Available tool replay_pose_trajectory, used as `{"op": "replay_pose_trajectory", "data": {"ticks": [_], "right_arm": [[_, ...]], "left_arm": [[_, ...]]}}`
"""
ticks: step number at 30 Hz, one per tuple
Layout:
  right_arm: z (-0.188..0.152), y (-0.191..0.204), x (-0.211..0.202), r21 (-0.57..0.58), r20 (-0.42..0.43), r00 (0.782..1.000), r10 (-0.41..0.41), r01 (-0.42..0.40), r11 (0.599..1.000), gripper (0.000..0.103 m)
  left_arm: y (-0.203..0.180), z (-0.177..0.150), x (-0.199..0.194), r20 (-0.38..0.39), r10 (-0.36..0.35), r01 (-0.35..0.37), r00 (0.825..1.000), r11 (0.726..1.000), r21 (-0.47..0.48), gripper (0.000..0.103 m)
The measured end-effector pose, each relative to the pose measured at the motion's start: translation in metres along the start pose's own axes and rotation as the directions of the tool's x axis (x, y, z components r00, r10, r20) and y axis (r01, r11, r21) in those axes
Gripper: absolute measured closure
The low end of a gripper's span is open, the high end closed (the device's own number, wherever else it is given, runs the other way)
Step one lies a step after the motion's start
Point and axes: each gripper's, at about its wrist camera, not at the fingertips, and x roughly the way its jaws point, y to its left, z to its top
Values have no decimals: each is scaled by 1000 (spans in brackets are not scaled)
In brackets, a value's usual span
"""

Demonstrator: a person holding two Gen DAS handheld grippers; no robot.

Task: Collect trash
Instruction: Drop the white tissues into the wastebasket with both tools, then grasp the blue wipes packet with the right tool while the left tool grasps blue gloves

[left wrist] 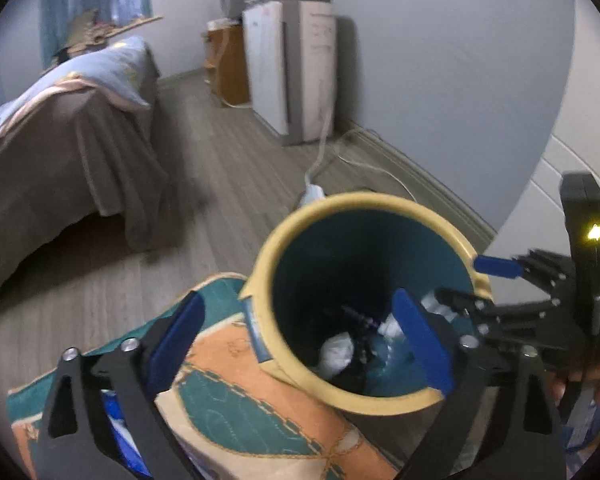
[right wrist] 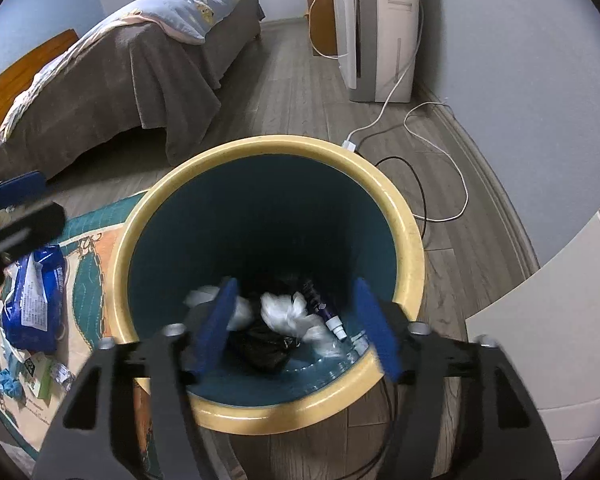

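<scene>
A round trash bin [right wrist: 412, 248] with a cream rim and teal inside stands on the floor; it also shows in the left wrist view [left wrist: 364, 200]. Inside lie crumpled white tissue [right wrist: 288, 312], a black bag [right wrist: 260, 344], a small tube [right wrist: 328, 316] and clear plastic. My right gripper [right wrist: 296, 324] is open and empty right above the bin's mouth. My left gripper [left wrist: 296, 340] is open and empty beside the bin's left rim, above the rug. A blue wipes pack [right wrist: 36, 292], blue crumpled scraps [right wrist: 8, 384] and small wrappers [right wrist: 60, 372] lie on the rug left of the bin.
A patterned teal and orange rug [left wrist: 236, 380] lies under and left of the bin. A bed [right wrist: 132, 64] with a brown cover stands far left. A white appliance [right wrist: 380, 28] stands by the wall, with white and black cables [right wrist: 440, 148] on the wooden floor. A white panel [right wrist: 560, 320] is at right.
</scene>
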Motion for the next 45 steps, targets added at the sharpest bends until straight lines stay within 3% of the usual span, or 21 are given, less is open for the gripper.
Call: {"op": "replay_pose_trajectory", "data": {"ticks": [4, 14, 26, 30, 33, 40, 45], "right_arm": [[0, 0, -10, 22, 22, 1000, 4, -5, 1000, 5], [-7, 27, -45, 22, 38, 999, 18, -19, 1000, 6], [-9, 106, -71, -74, 61, 994, 95, -91, 993, 6], [-14, 133, -70, -108, 47, 993, 111, -105, 989, 6], [-19, 154, -68, -134, 34, 993, 115, -109, 985, 6], [-31, 187, -60, -170, 2, 994, 106, -104, 980, 6], [-42, 205, -60, -200, -15, 996, 92, -93, 975, 6]], "left_arm": [[18, -3, -16, 9, 31, -30, 999, 996, -83, 6], [64, -28, -98, 52, 149, -141, 987, 981, -133, 5], [138, -100, -179, -29, 260, -259, 965, 931, -257, 5], [163, -127, -188, -51, 303, -304, 952, 901, -311, 5], [179, -148, -188, -76, 298, -305, 952, 884, -355, 5], [196, -183, -183, -146, 303, -336, 942, 871, -359, 5], [190, -198, -180, -151, 265, -303, 952, 883, -358, 5]]}}
